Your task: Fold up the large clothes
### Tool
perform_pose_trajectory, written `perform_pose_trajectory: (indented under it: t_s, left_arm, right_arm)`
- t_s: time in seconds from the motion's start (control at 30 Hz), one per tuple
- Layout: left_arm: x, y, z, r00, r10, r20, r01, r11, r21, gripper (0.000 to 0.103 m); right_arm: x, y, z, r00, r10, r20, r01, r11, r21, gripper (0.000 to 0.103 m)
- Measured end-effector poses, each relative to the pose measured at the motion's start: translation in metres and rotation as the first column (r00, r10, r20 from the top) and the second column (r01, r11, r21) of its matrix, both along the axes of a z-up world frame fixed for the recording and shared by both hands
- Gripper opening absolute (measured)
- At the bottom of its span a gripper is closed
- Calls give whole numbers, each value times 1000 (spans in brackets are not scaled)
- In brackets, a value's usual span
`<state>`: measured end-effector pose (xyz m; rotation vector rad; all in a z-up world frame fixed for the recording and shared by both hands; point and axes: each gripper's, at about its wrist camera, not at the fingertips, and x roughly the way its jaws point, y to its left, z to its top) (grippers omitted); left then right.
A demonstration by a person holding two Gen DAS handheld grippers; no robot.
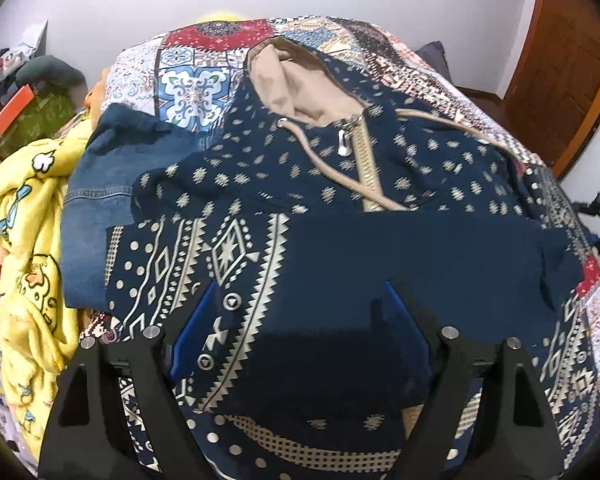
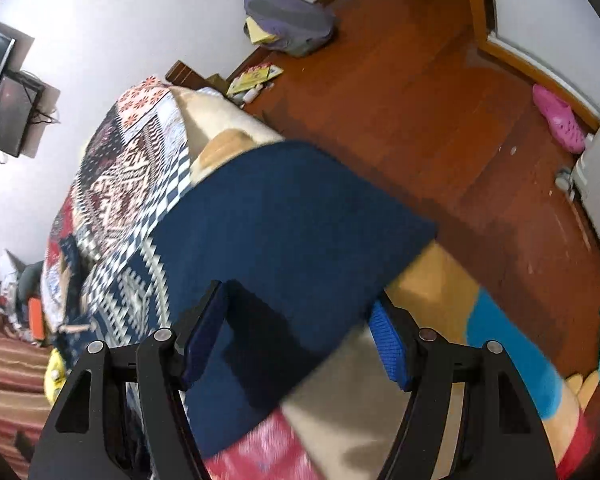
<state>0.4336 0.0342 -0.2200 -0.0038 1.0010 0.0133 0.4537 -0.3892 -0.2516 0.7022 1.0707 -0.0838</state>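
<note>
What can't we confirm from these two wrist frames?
- Left wrist: left gripper fingers stand apart over the hoodie; actual contact with the cloth is hidden by the fabric between them.
- Left wrist: denim garment mostly covered by the hoodie.
- Left wrist: right gripper only a sliver at the frame edge.
- Right wrist: right gripper open; navy flap motion-blurred, so its edge and grip are unclear.

Wide-spread right hand-held gripper [image 2: 296, 332] over blurred, seemingly ungripped navy hoodie fabric [image 2: 284, 216] on patchwork quilt [image 2: 128, 168].
</note>
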Motion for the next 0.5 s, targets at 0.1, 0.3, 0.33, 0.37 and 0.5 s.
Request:
perform_pose_trajectory:
  t_s: [0.1, 0.3, 0.33, 0.37, 0.5]
  left_arm:
    - [-1, 3, -3, 1000, 7, -5, -7, 1000, 11, 82]
    - [-13, 15, 1, 1000, 21, 7, -21, 1000, 6, 82]
    - [-16, 16, 4, 1000, 21, 12, -22, 1000, 7, 82]
    - [-18, 18, 6, 1000, 21, 18, -21, 1000, 6, 82]
    - [-32, 23, 21, 999, 14, 53, -14, 1000, 6, 82]
  right_arm:
    - [4, 2, 4, 999, -19, 27, 20, 999, -40, 42]
    - [-4, 31, 51, 983, 60, 174, -22, 977, -212, 9]
    - [-6, 35, 59, 978, 70, 194, -25, 974, -225, 8]
    - [-11, 42, 74, 969, 92, 227, -34, 968, -247, 8]
    - [-31, 68, 131, 928, 168, 332, -64, 951, -303, 7]
